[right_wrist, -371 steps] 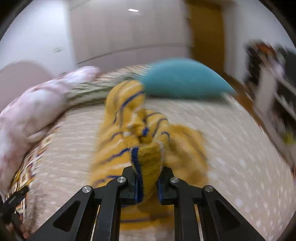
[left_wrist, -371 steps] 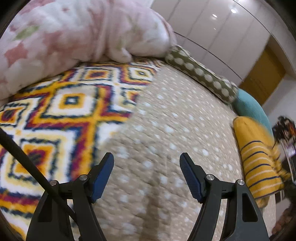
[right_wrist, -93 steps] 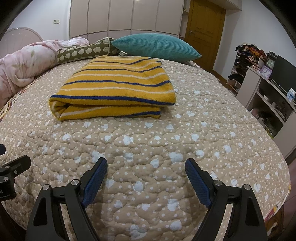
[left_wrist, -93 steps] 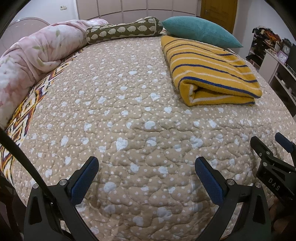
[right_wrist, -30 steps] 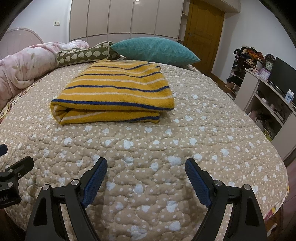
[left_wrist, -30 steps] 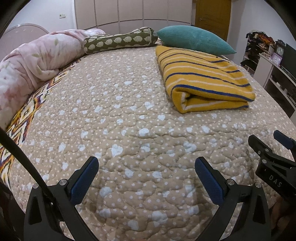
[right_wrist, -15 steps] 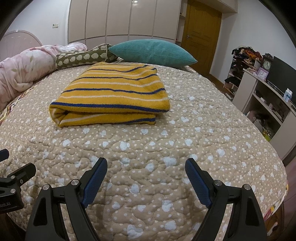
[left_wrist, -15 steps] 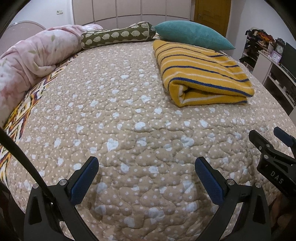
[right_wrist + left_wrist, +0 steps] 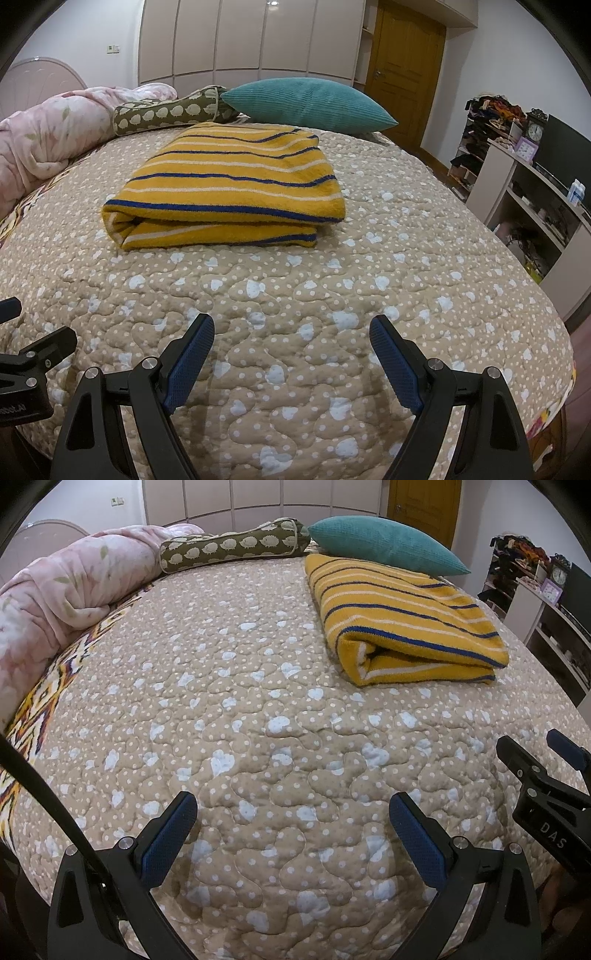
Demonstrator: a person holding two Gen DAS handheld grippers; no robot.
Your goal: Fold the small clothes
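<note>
The folded yellow, blue-striped knitted garment (image 9: 229,184) is lying on the beige dotted quilted bed (image 9: 332,295), at twelve o'clock. The left claw (image 9: 293,829) and right claw (image 9: 291,354) are being held wide, empty.

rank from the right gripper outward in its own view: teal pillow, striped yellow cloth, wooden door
From the right gripper:
1. Striped yellow cloth, folded on the bed, ahead and slightly left.
2. Teal pillow, just behind the cloth.
3. Wooden door, on the far wall, right.

left tongs (image 9: 291,823): jaws wide apart, empty | right tongs (image 9: 291,347): jaws wide apart, empty
</note>
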